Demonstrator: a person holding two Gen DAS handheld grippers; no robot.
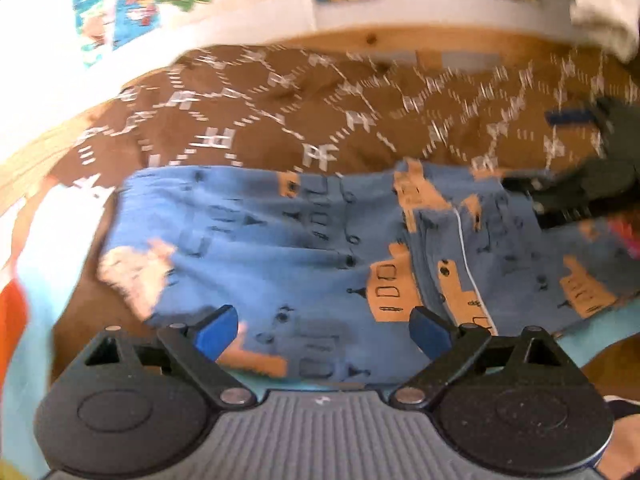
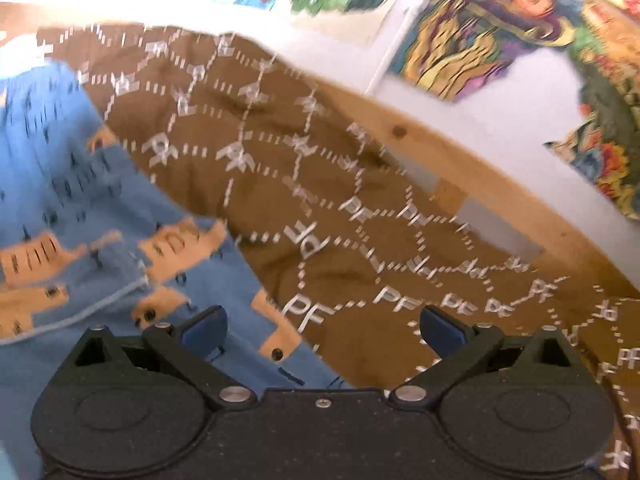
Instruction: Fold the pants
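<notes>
On the brown patterned blanket (image 1: 248, 120) the blue pants (image 1: 280, 248), printed with orange buildings, lie spread out and wrinkled, with a wooden rail (image 2: 440, 160) and a wall of colourful posters (image 2: 500, 28) at the far side. Both tongs hang over the cloth with their jaws spread wide and nothing between them: the left gripper (image 1: 324, 330) sits above the near edge of the pants, while the right gripper (image 2: 322, 330) straddles the right edge, one blue pad over fabric and the other over bare blanket. My reading is that this is a gap between grasps, either before the first fold or partway through, and the next move calls for each tong to drop onto an edge or corner and pinch it for lifting across. Motion blur smears both views, so seams, waistband and leg ends are hard to tell apart. How many layers already lie stacked cannot be judged, and the near part of the pants is hidden under the gripper bodies
</notes>
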